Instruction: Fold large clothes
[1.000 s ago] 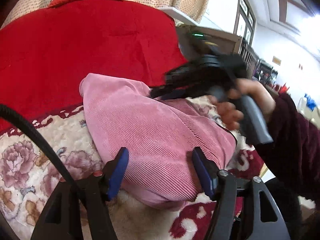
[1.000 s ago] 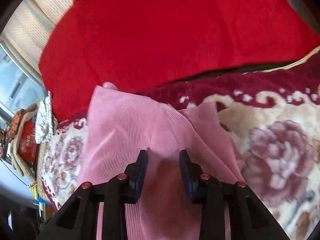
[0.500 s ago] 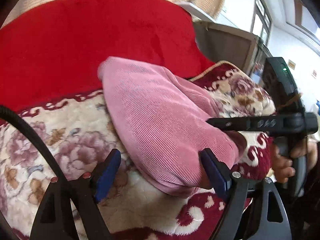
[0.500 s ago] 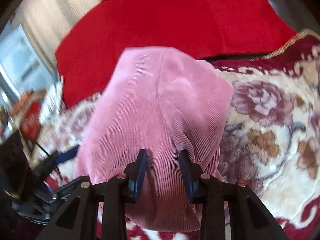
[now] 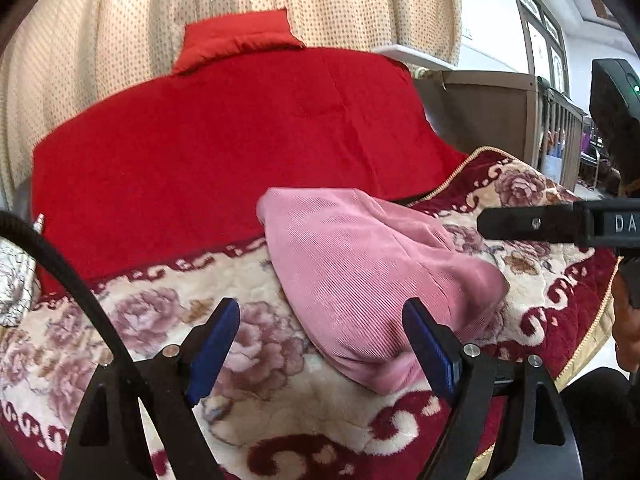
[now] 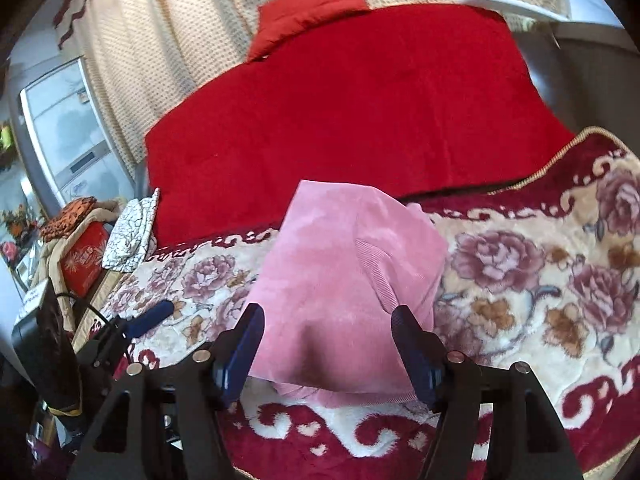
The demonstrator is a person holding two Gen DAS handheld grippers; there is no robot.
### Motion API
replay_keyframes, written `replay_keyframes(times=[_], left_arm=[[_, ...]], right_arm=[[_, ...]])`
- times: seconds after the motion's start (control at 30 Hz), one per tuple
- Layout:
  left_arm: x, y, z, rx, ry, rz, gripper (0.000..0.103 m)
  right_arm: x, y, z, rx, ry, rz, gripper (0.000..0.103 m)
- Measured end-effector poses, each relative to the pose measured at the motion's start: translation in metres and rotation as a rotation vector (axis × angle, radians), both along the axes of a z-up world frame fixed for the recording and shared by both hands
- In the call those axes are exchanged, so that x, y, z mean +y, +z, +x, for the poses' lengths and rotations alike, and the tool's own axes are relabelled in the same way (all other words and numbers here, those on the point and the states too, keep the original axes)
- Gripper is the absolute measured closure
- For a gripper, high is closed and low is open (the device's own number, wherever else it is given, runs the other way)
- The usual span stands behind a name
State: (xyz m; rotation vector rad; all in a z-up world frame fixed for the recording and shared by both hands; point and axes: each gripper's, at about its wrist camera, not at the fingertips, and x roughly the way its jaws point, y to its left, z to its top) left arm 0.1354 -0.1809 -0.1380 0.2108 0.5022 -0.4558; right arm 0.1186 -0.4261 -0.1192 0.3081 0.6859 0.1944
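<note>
The folded pink garment (image 6: 344, 280) lay on the floral blanket (image 6: 520, 280) below the red quilt (image 6: 352, 112), the left claw (image 5: 320, 344) wide and the right claw (image 6: 326, 350), jaws just opened, released around its near edge.

I'm looking across a bed spread with a floral blanket (image 5: 132, 320), cream with dusty-pink roses and a dark red scrolled border. A big red quilt (image 5: 224, 140) lies behind it, 1 red pillow (image 5: 236, 40) propped above. Beige dotted curtains (image 5: 120, 28) cover the wall behind. To my right I see a brown wooden headboard (image 5: 492, 108) and bright windows (image 5: 544, 40); to my left, a grey cabinet (image 6: 64, 136) and a cluttered side table (image 6: 80, 248).
</note>
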Motion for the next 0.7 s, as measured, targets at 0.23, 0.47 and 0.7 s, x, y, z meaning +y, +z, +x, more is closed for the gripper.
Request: replay_keyframes(times=[0.23,0.47,0.7], left_arm=[[0.008,0.005,0.008,-0.012,0.029,-0.003,0.019],[0.018,-0.014,0.025,0.001,0.086,-0.019,0.019],[-0.008,-0.059,0.059,0.153,0.097,0.106,0.019]], right_arm=[[0.01,-0.001,0.013,-0.009,0.012,-0.013,0.037],[0.015,-0.009,0.03,-0.001,0.019,-0.01,0.041],[0.015,-0.062,0.045,0.102,0.044,0.022,0.067]])
